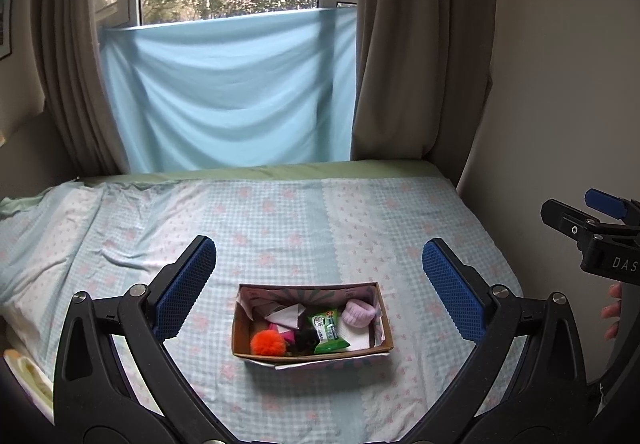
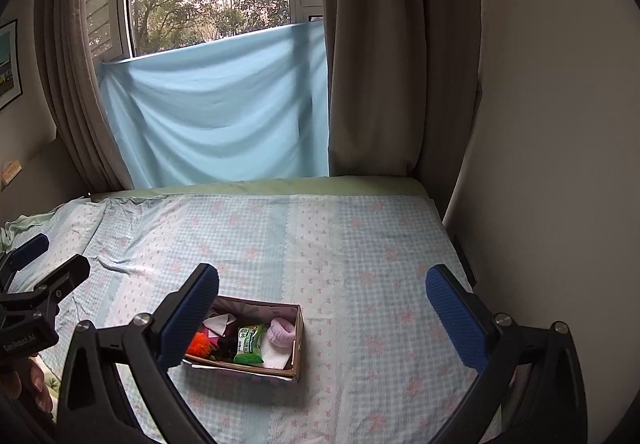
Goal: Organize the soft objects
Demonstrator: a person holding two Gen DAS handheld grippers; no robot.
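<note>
A shallow cardboard box rests on the bed. Inside lie an orange pompom, a green tissue pack, a pale pink knitted piece, a black fuzzy item and white folded paper. My left gripper hovers open above and in front of the box, holding nothing. My right gripper is open too, with the box under its left finger. Each gripper shows at the edge of the other's view.
The bed has a blue checked floral sheet with a green strip at the far edge. A light blue cloth and brown curtains hang at the window behind. A wall runs along the bed's right side. A hand holds the right gripper.
</note>
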